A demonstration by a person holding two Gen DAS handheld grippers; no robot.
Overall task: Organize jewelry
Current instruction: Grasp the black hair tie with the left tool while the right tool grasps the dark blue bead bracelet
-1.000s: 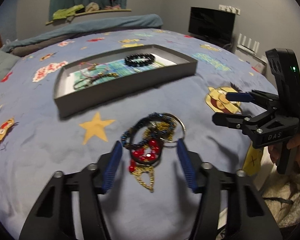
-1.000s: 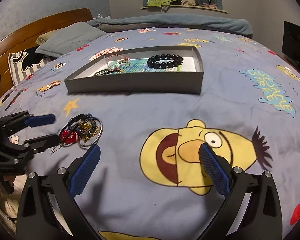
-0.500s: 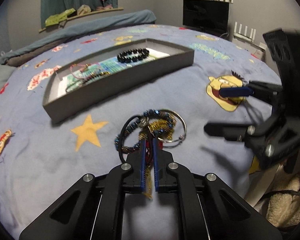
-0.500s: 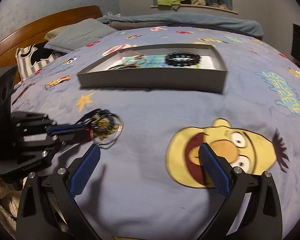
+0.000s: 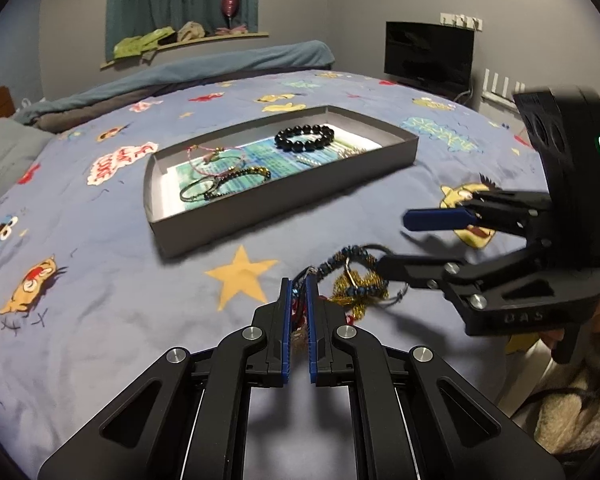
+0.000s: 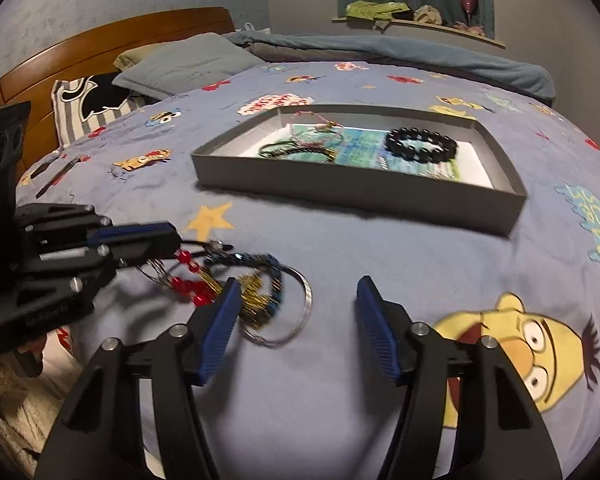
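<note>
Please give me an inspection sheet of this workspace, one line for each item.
Surface: bed with blue cartoon-print cover.
Job's things: tangled jewelry bundle on the cover; grey tray holding black bead bracelet and thin bracelets.
Clutter: pillows at the headboard.
Grippers: left gripper shut on the bundle's end; right gripper closing, one finger over the bundle's ring.
Cables: nothing seen.
Surroundings: dark screen, window shelf.
</note>
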